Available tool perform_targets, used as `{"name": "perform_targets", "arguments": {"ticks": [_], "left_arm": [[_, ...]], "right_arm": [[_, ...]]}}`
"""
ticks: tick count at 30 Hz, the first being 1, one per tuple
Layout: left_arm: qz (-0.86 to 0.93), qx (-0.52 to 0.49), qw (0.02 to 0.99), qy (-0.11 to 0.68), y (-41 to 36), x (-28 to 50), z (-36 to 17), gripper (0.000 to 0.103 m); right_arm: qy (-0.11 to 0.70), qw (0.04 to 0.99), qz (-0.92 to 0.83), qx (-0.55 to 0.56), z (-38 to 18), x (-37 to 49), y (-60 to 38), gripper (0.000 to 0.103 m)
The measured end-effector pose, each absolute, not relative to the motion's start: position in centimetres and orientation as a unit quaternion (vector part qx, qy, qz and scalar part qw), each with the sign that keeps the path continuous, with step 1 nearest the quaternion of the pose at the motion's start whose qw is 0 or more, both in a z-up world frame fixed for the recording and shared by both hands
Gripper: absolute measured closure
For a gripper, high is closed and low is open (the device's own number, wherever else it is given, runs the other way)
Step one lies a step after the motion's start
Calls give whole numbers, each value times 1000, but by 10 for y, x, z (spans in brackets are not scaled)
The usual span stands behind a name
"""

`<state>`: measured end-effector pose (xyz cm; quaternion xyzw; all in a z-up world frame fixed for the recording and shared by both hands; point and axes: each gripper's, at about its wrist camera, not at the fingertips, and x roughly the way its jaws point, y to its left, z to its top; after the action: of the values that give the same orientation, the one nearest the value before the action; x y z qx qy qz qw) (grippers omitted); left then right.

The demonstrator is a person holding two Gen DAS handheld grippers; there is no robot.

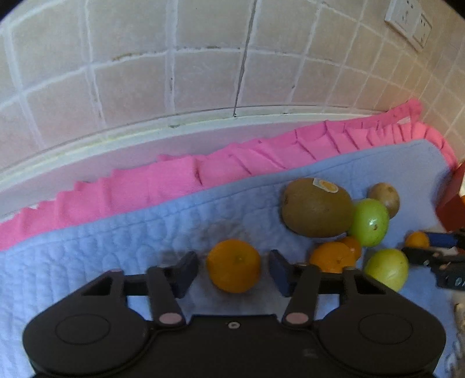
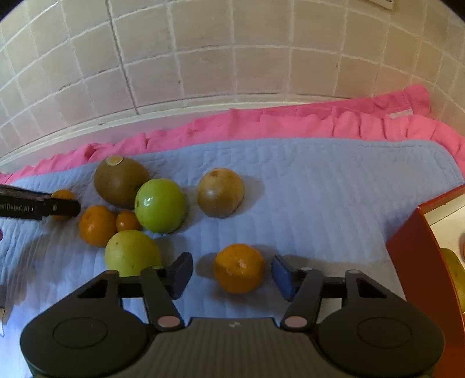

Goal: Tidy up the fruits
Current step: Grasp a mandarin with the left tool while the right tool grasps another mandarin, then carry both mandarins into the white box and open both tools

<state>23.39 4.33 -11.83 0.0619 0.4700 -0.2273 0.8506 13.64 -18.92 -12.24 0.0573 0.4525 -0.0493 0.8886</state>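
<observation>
Fruits lie on a blue quilted mat (image 1: 116, 232) (image 2: 319, 189). My left gripper (image 1: 234, 270) is open with an orange (image 1: 234, 265) between its fingers, not touched. To its right lie a brown kiwi (image 1: 316, 208), two green fruits (image 1: 369, 222) (image 1: 388, 269), more oranges (image 1: 332, 257) and a second kiwi (image 1: 385, 197). My right gripper (image 2: 232, 276) is open around another orange (image 2: 239, 268), with gaps on both sides. The right wrist view also shows the kiwi (image 2: 120, 181), green fruits (image 2: 160, 206) (image 2: 132, 253), a brownish fruit (image 2: 220, 192) and small oranges (image 2: 97, 225).
A pink ruffled cloth (image 1: 203, 171) (image 2: 290, 122) lies under the mat by the tiled wall (image 1: 203, 58). A red-orange box (image 2: 418, 261) stands at the right edge, with something yellow inside. A wall socket (image 1: 408, 20) is at upper right.
</observation>
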Motion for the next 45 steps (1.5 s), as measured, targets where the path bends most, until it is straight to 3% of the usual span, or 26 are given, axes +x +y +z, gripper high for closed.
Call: {"name": "perform_targets", "arguments": {"ticks": [1,8,10,22,36,41,45], "left_arm": [[-225,63,852,468,44,233,-118,56],[-218,46,859,461,54,228,-106,56],[-216,48,863,454,53,226,-100,56],[-249,74,884,388,14,198,-29,57],[-470,117,819,308,-214,144,33,57],[-534,118,769,332,-304,129,28,57],[-587,92,696,403,-365,130,2,56]], "right_arm": [[453,888,-47,62,-123,137,-190,50],[451,886,-38,96,-126,137,-199,53],[456,885,-46,85,-127,137,-199,64],[376,912,-71,145,-70,71,-238,64],[276,897,-262,227,-5,-71,-401,64],[271,880,-294,256,-8,-104,-442,64],[290,875,-279,268,-25,-106,-456,64]]}}
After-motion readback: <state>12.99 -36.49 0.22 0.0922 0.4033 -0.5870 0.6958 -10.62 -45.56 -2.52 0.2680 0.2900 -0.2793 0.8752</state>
